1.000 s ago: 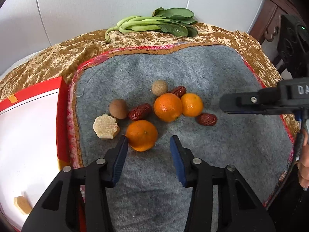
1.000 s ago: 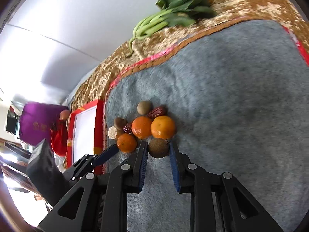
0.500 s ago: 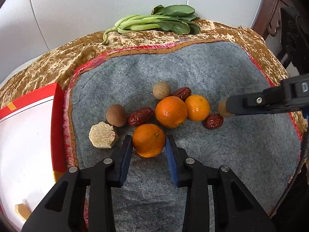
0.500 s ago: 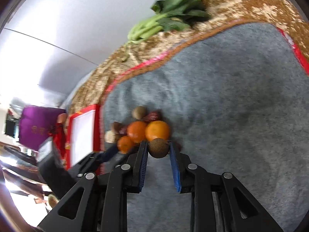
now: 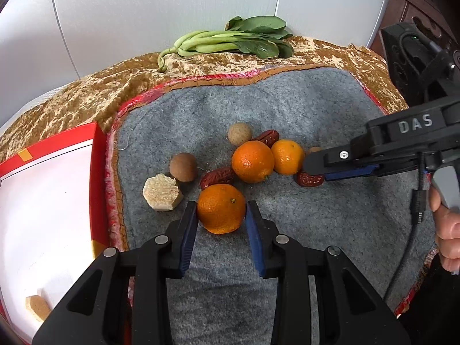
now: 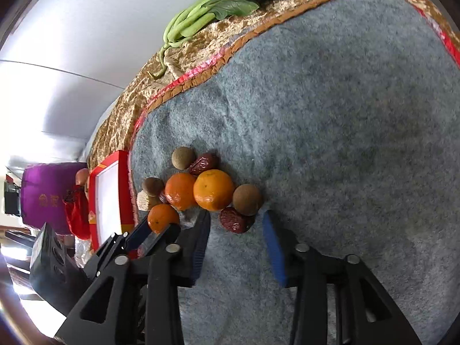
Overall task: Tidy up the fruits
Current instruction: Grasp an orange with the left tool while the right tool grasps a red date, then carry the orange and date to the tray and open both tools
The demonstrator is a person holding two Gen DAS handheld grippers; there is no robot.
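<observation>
Orange mandarin (image 5: pixel 221 208) clamped in left gripper (image 5: pixel 221 215), ready for lifting; right gripper (image 6: pixel 235 230), jaws just opened, has released the brown longan (image 6: pixel 246 199)

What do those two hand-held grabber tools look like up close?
Both are matte black plastic. The left gripper and right gripper have angular fingers with silver rivets and blue ribbed pads. The right one bears raised "DAS" lettering and a black cable.
</observation>
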